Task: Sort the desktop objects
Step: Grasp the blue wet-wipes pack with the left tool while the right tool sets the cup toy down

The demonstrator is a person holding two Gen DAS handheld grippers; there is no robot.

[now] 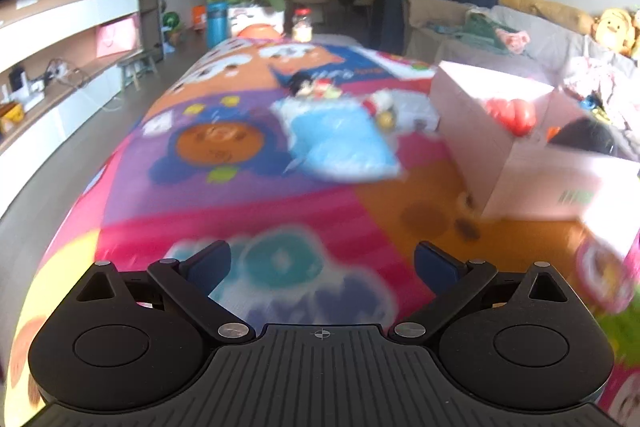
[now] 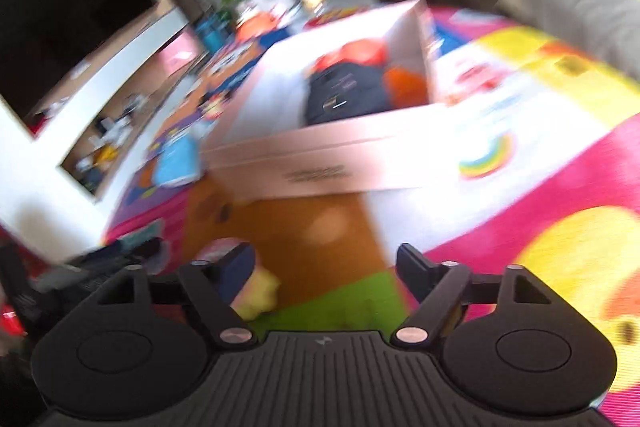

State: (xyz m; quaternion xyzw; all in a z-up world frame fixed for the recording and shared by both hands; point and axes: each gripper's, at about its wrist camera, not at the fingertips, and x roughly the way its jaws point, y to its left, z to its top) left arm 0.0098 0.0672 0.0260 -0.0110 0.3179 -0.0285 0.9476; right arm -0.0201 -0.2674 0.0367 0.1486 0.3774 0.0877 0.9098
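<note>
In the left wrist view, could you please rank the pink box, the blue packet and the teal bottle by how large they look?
1. pink box, largest, though nearest the camera.
2. blue packet.
3. teal bottle, smallest, but farthest away, so its true size is unsure.

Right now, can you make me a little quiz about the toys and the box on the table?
1. True or false: the pink box is empty.
2. What colour is the flat packet on the cloth left of the box? A) blue B) green C) black
3. Fill in: both the left gripper and the right gripper have their jaws ____.

Key: 1. False, it holds a dark thing and red things. 2. A. 3. open, nothing between them.
</note>
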